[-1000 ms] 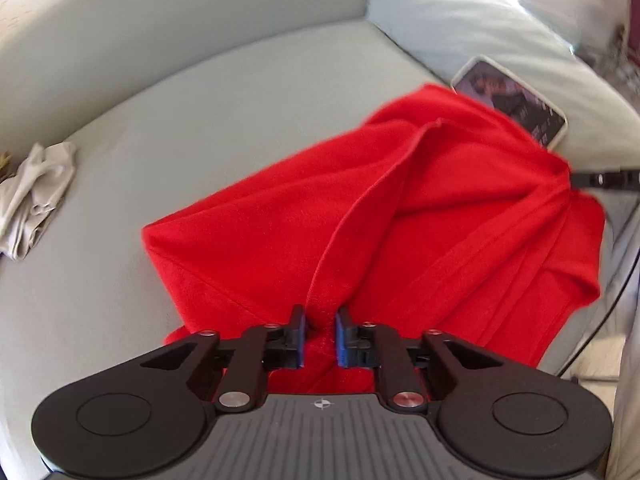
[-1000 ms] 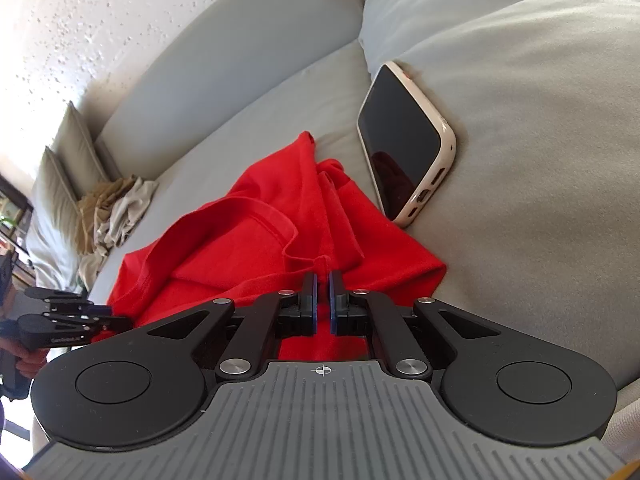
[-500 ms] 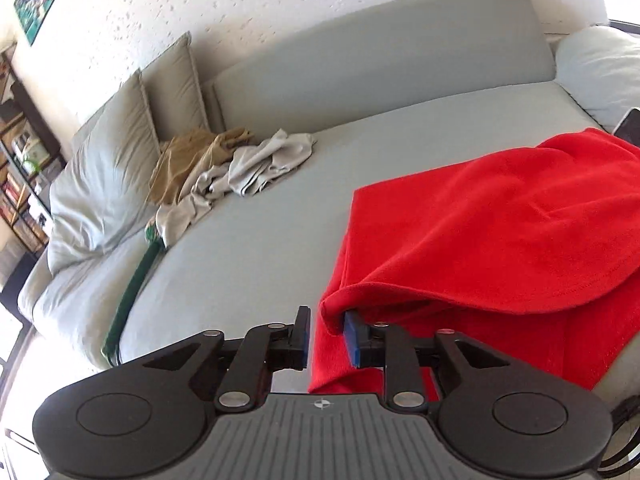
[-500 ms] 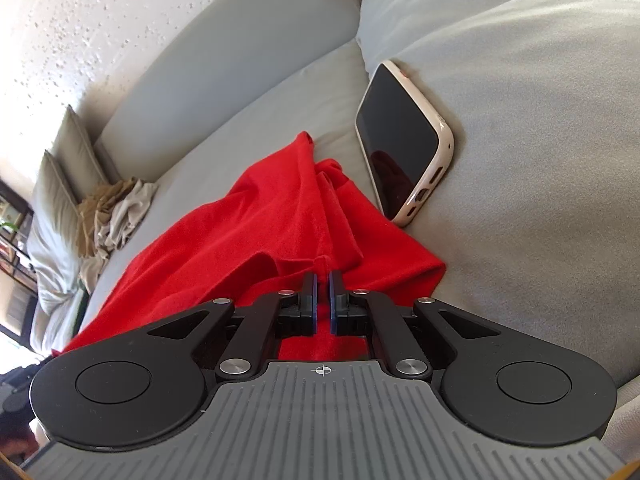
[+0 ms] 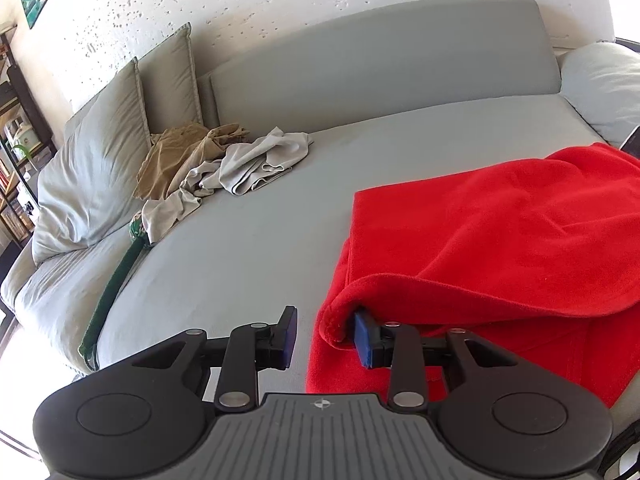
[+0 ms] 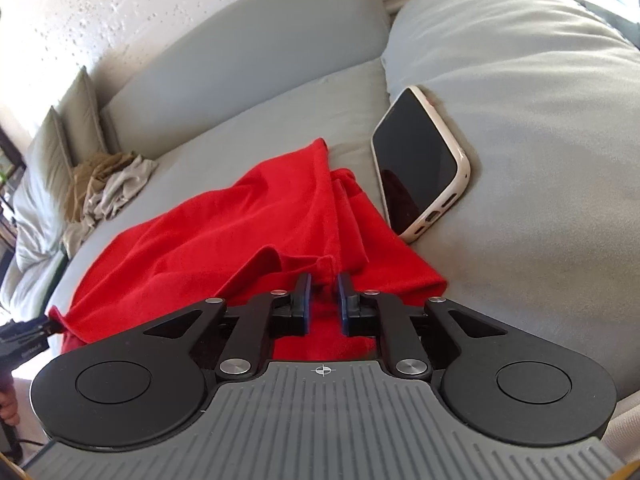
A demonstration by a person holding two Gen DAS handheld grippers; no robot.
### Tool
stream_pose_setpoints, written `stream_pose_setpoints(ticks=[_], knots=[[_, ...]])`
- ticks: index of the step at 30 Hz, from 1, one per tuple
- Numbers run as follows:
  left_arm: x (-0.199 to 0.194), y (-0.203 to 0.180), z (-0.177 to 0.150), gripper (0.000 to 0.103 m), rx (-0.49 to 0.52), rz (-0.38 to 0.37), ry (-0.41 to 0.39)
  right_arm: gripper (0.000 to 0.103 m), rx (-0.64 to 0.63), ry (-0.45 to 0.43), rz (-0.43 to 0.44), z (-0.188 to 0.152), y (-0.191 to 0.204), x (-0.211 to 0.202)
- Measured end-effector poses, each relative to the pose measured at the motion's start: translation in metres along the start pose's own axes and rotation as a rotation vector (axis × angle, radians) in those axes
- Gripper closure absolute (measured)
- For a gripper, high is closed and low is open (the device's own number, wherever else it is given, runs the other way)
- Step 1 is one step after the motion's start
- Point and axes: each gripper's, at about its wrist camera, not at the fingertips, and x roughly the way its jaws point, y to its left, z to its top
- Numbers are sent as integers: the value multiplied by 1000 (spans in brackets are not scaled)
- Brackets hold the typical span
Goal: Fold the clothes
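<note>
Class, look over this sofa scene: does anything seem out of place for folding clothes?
Yes. A phone leans against the cushion, touching the red garment, where it could get caught up. Crumpled clothes lie unfolded at the sofa's far end.

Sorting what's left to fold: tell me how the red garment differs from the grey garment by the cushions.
The red garment is vivid and spread broadly near both grippers; the grey garment is pale and crumpled in a heap farther off. The red one has its edge lying between the open left gripper's fingers; the grey one is untouched. Both lie on the sofa.
</note>
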Motion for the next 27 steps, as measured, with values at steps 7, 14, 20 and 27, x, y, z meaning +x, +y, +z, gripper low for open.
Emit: stream_pose_setpoints(ticks=[7,14,20,27], knots=[[8,9,-3,71,-82,-30,22,80,-97,-1,-2,-8,12,-15],[11,7,0,71,-100,-45,14,66,-163,-8,-40,-11,22,-17],[15,8,2,72,-126,-52,27,65,-196,-20,-101,-10,30,-8],[17,2,6,86,-122,-43,24,68,-235,-33,-171,-10,39,3]])
